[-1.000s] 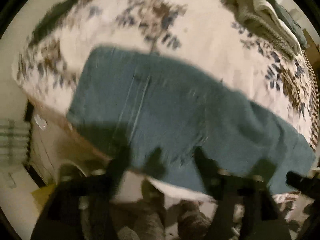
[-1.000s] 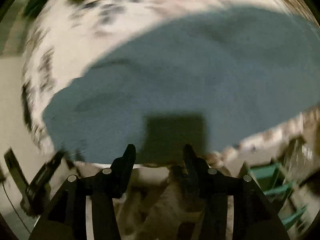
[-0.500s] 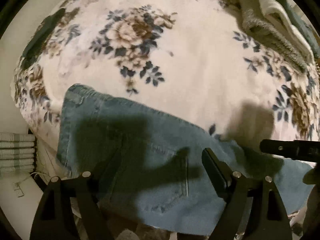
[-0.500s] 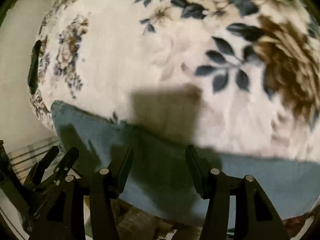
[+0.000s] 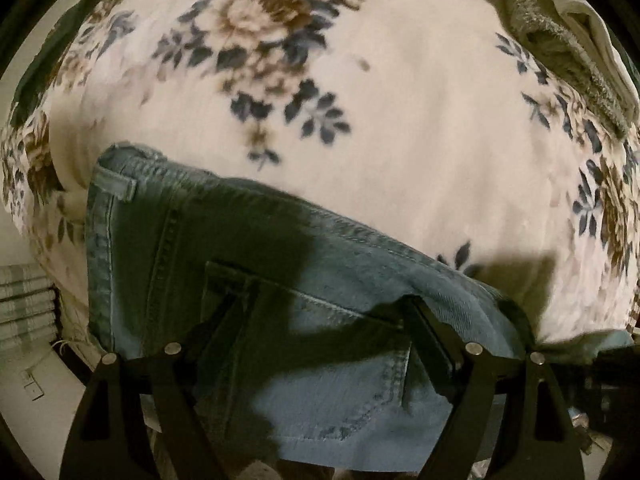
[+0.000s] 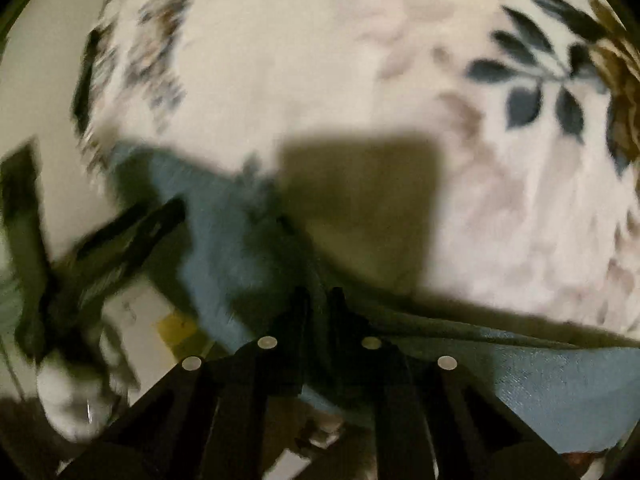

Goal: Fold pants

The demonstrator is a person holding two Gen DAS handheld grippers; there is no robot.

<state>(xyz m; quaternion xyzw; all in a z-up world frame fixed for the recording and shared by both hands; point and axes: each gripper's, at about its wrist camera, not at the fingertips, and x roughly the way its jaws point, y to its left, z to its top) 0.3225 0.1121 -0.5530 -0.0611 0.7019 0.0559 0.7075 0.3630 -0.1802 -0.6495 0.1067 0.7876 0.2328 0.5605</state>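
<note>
Blue denim pants [image 5: 340,392] lie along the near edge of a floral blanket [image 5: 400,140], waistband and back pocket up. My left gripper [image 5: 324,300] hovers open just above the back pocket, one finger on each side of it. In the right wrist view the pants [image 6: 560,384] run along the bottom. My right gripper [image 6: 319,294] is closing, its jaws almost together with a raised fold of the pants' far edge pinched between them. The left gripper [image 6: 120,240] shows blurred at the left of that view.
Folded towels and clothes [image 5: 568,44] are piled at the blanket's far right. The bed edge drops to a pale floor [image 5: 36,392] at the left, with a striped cloth [image 5: 24,300] beside it. A yellow patch [image 6: 176,328] lies on the floor.
Both grippers came down closer to the pants. The right gripper rolled and its jaws went from wide apart to nearly together on the pants' edge. The left stayed open.
</note>
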